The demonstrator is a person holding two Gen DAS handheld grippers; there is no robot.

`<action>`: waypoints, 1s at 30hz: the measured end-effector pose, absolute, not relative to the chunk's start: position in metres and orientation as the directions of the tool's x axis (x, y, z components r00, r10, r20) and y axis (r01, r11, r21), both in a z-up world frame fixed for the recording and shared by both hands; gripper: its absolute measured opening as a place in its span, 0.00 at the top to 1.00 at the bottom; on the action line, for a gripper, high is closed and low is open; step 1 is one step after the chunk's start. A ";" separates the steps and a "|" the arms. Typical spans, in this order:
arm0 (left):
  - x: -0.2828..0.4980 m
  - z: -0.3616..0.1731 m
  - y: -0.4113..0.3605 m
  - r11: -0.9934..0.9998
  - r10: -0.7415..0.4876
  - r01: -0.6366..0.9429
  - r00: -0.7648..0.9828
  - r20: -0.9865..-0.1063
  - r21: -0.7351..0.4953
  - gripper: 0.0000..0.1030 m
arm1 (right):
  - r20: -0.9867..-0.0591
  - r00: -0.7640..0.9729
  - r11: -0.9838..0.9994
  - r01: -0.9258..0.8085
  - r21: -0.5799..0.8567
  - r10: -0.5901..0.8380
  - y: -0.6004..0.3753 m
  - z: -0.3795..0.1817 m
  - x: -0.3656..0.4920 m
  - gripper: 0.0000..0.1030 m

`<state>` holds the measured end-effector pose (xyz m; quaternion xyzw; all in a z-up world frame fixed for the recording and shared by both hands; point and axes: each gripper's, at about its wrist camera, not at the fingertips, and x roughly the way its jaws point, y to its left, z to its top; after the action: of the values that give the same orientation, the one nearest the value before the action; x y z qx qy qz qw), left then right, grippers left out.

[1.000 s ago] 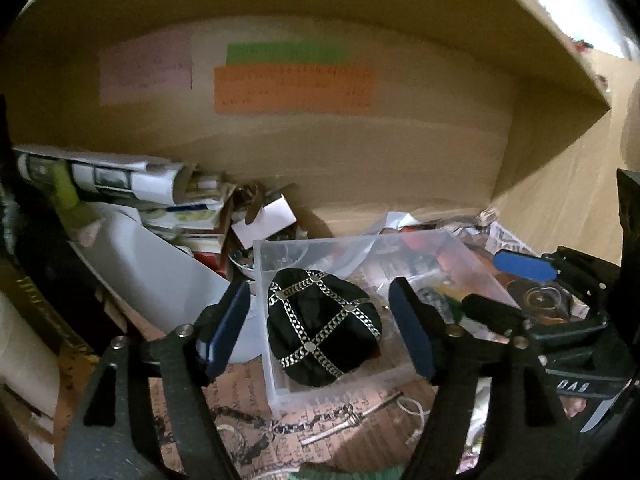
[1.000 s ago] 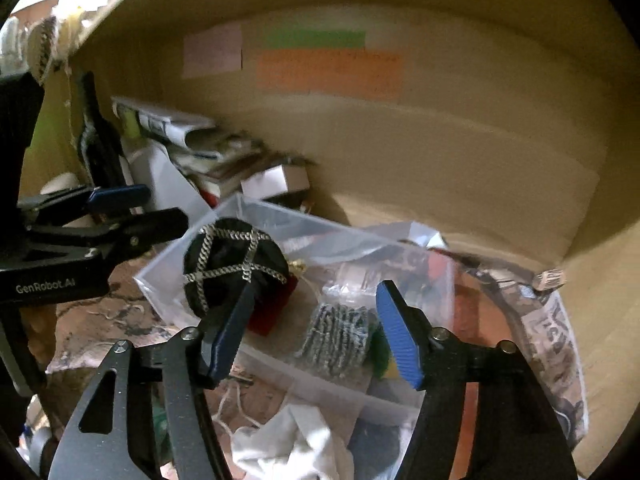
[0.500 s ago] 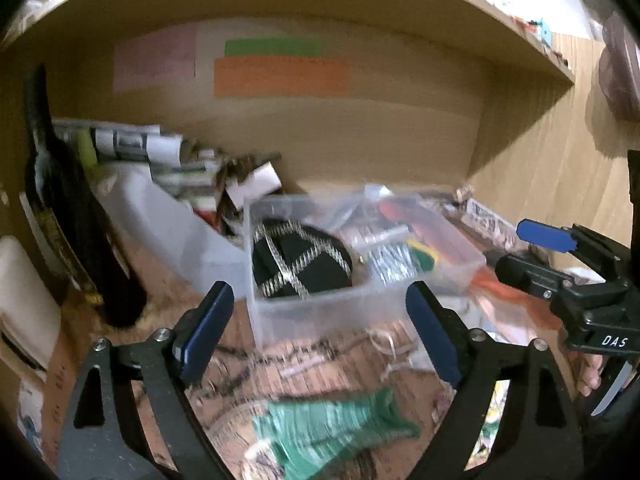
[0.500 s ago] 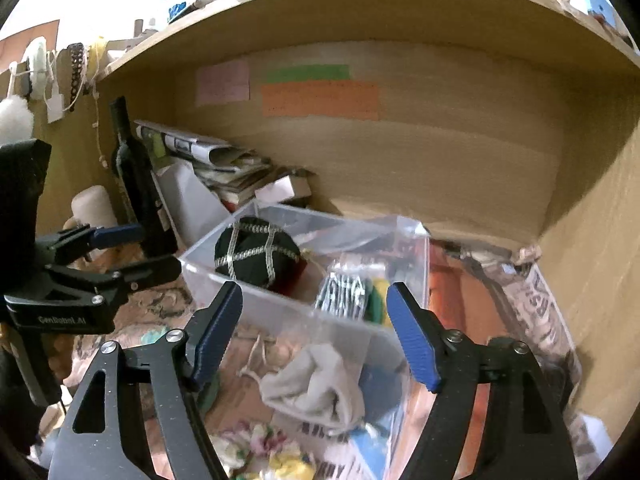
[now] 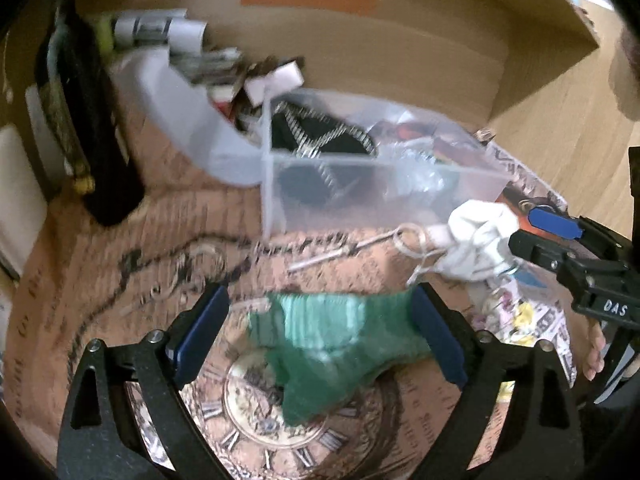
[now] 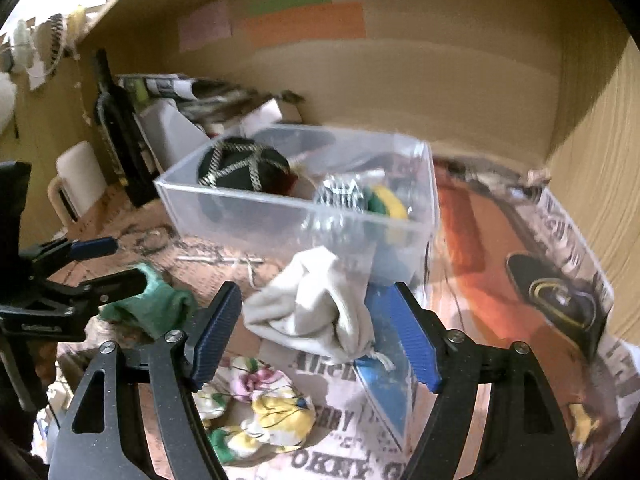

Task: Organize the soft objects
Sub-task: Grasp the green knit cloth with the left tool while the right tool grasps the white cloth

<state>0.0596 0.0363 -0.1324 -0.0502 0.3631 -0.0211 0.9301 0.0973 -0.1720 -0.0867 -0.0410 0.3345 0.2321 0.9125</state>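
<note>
A clear plastic box on the desk holds a black pouch with chain trim and other soft items. My left gripper is open, its fingers either side of a green knitted piece lying on the desk. My right gripper is open, its fingers either side of a crumpled white cloth pouch in front of the box. A floral yellow fabric piece lies below the right gripper.
A dark bottle stands at the left. Rolled papers and books pile behind the box. A chain and metal rings lie on the printed desk mat. Shelf walls close in at back and right.
Both grippers have pulled back from the box and dropped lower toward the desk. The left now frames the green knitted piece, the right frames the white cloth pouch.
</note>
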 end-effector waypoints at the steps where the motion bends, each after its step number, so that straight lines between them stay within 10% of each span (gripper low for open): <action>1: 0.060 -0.136 0.037 0.993 -0.080 0.002 0.727 -0.682 -0.115 0.09 | -0.638 0.659 0.890 -0.447 0.092 0.398 -0.173 -0.091 0.101 0.29; 11: 0.056 -0.158 0.039 0.992 -0.078 -0.015 0.716 -0.694 -0.126 0.33 | -0.708 0.572 0.871 -0.475 0.125 0.414 -0.166 -0.120 0.119 0.30; 23: 0.054 -0.153 0.040 0.985 -0.120 0.005 0.728 -0.675 -0.171 0.62 | -0.695 0.578 0.861 -0.493 0.121 0.429 -0.164 -0.121 0.115 0.79; 30: 0.052 -0.128 0.037 0.986 -0.116 0.015 0.772 -0.624 -0.165 0.64 | -0.649 0.630 0.867 -0.488 0.096 0.426 -0.167 -0.107 0.105 0.83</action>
<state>0.0521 0.0370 -0.1283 -0.0754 0.3355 -0.0349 0.9384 0.1054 -0.1666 -0.1069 -0.0446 0.3474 0.2536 0.9017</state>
